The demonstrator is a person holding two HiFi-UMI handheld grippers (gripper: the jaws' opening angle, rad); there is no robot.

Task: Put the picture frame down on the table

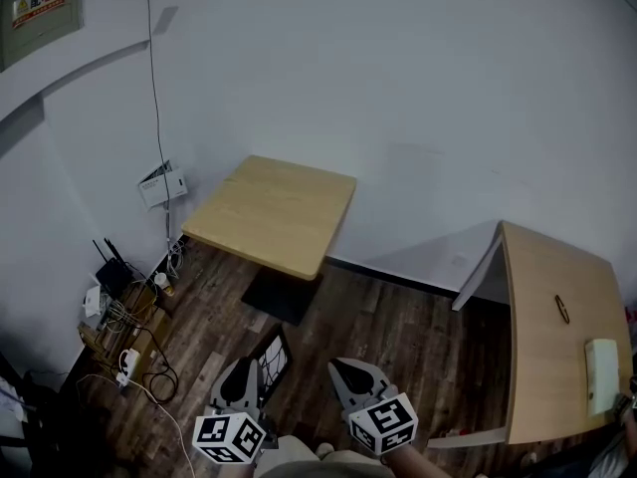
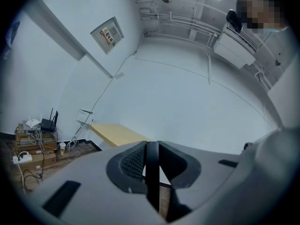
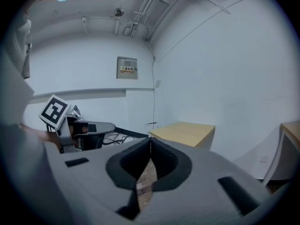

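A black-edged picture frame [image 1: 272,358] is held low over the wooden floor, tilted, with my left gripper [image 1: 247,368] shut on its edge. In the left gripper view the frame's thin black edge [image 2: 151,182] runs straight between the closed jaws of my left gripper [image 2: 151,146]. My right gripper [image 1: 344,368] hangs beside it, shut with nothing in it; its tips meet in the right gripper view [image 3: 150,143]. The small light-wood table [image 1: 274,212] stands ahead against the white wall, well beyond both grippers. The same table [image 2: 119,135] shows in the left gripper view and the table [image 3: 185,132] shows again in the right gripper view.
A second, larger wooden table [image 1: 557,317] stands at the right with a white object [image 1: 601,372] on it. A router, power strips and tangled cables [image 1: 119,317] lie on the floor at the left wall. A white box [image 1: 162,185] hangs on the wall by the small table.
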